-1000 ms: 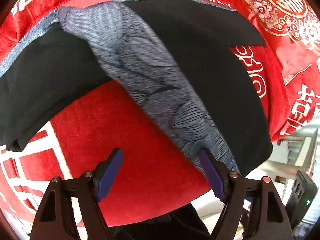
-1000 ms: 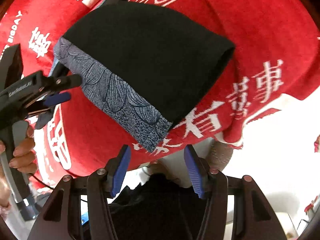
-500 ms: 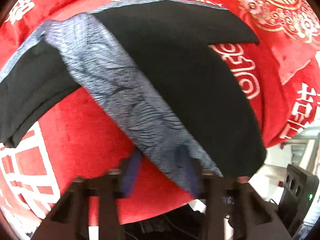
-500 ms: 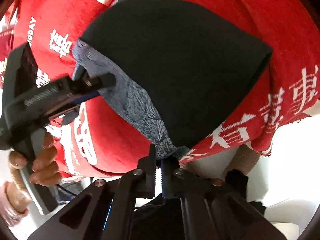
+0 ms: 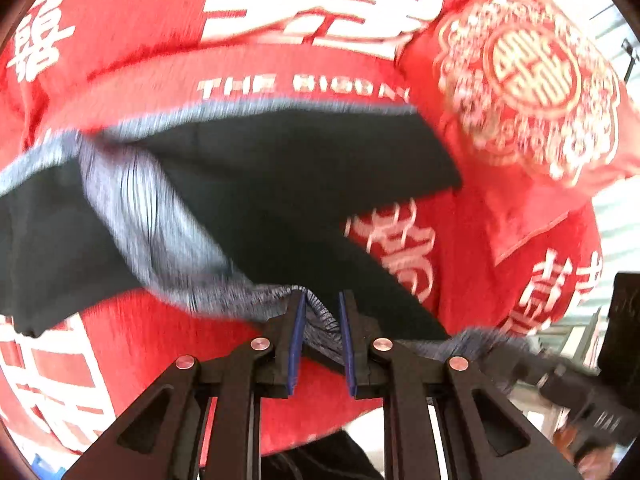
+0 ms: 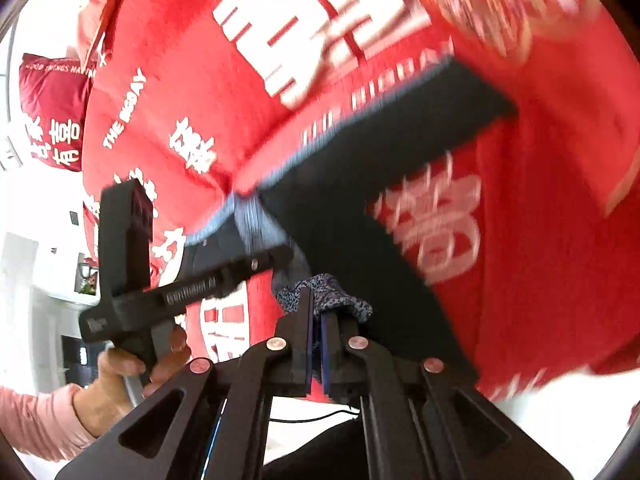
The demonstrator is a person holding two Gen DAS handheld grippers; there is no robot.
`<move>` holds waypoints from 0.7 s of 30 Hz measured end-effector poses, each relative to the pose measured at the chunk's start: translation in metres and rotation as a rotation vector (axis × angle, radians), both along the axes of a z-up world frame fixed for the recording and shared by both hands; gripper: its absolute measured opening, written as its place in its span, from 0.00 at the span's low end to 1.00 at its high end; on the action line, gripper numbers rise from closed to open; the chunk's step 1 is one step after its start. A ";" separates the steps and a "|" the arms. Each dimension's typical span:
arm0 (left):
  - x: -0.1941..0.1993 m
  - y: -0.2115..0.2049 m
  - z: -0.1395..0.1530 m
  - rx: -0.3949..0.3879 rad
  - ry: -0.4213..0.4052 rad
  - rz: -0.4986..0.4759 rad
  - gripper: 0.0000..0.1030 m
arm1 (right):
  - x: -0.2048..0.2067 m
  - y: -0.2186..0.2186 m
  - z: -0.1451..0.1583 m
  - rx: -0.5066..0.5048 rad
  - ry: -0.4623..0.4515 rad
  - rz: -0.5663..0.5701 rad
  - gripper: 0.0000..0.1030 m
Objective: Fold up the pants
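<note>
Black pants with a grey patterned side stripe lie on a red bedspread. My left gripper is shut on the grey striped hem of the near leg, lifting it. My right gripper is shut on the patterned hem corner of the same leg end; the black leg stretches away from it. The left gripper also shows in the right wrist view, and the right one in the left wrist view.
A red embroidered cushion lies at the far right of the bed. A dark red pillow sits at the far left. The bed's near edge is just below my grippers. A dark device stands at the right.
Both grippers have closed on the near leg's hem and lifted it, carrying it toward the far side. The views are motion-blurred.
</note>
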State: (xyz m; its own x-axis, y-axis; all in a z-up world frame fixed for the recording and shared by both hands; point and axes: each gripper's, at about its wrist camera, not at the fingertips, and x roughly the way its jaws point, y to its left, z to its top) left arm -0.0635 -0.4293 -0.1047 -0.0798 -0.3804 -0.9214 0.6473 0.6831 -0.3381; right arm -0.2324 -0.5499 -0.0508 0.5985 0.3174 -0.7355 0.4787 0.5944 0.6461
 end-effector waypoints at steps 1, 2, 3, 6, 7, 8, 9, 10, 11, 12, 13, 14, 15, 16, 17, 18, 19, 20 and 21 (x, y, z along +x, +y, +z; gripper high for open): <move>0.009 -0.003 0.003 -0.010 -0.011 0.001 0.18 | 0.009 -0.011 0.005 -0.033 0.007 0.008 0.03; 0.020 -0.009 0.007 -0.024 -0.018 0.002 0.18 | 0.019 -0.021 0.009 -0.070 0.018 0.018 0.03; 0.028 -0.015 0.009 -0.034 -0.025 0.003 0.18 | 0.030 -0.033 0.014 -0.102 0.023 0.029 0.03; 0.054 -0.032 0.017 -0.040 -0.060 -0.002 0.18 | 0.054 -0.062 0.024 -0.168 0.022 0.038 0.03; 0.064 -0.037 0.020 -0.040 -0.072 0.001 0.18 | 0.065 -0.076 0.027 -0.187 0.024 0.034 0.03; 0.071 -0.040 0.023 -0.045 -0.082 0.005 0.18 | 0.075 -0.087 0.029 -0.201 0.029 0.025 0.03; 0.078 -0.041 0.028 -0.048 -0.104 0.008 0.18 | 0.084 -0.096 0.029 -0.213 0.037 0.016 0.03; 0.083 -0.040 0.032 -0.044 -0.132 0.008 0.18 | 0.093 -0.104 0.029 -0.227 0.046 0.007 0.03; 0.089 -0.036 0.037 -0.032 -0.169 -0.002 0.18 | 0.098 -0.112 0.029 -0.239 0.054 0.001 0.03; 0.093 -0.034 0.038 -0.022 -0.188 -0.008 0.18 | 0.105 -0.120 0.027 -0.253 0.066 -0.004 0.03; 0.097 -0.030 0.039 -0.008 -0.208 -0.014 0.19 | 0.112 -0.127 0.023 -0.269 0.087 -0.006 0.03; 0.099 -0.026 0.038 0.007 -0.220 -0.019 0.19 | 0.118 -0.132 0.017 -0.280 0.110 -0.008 0.03; 0.102 -0.023 0.035 0.035 -0.237 -0.029 0.19 | 0.124 -0.138 0.009 -0.286 0.135 -0.011 0.03; 0.104 -0.020 0.031 0.057 -0.249 -0.036 0.19 | 0.126 -0.140 0.004 -0.288 0.151 -0.015 0.03; 0.108 -0.018 0.025 0.086 -0.258 -0.039 0.19 | 0.130 -0.143 -0.004 -0.293 0.176 -0.016 0.03; 0.112 -0.017 0.018 0.108 -0.259 -0.033 0.19 | 0.134 -0.146 -0.012 -0.299 0.199 -0.013 0.03; 0.116 -0.016 0.011 0.127 -0.252 -0.023 0.19 | 0.139 -0.149 -0.018 -0.303 0.214 -0.007 0.03; 0.121 -0.016 0.004 0.148 -0.242 -0.005 0.19 | 0.142 -0.151 -0.023 -0.307 0.226 0.001 0.03; 0.126 -0.017 -0.004 0.171 -0.236 0.015 0.19 | 0.146 -0.154 -0.029 -0.312 0.237 0.010 0.03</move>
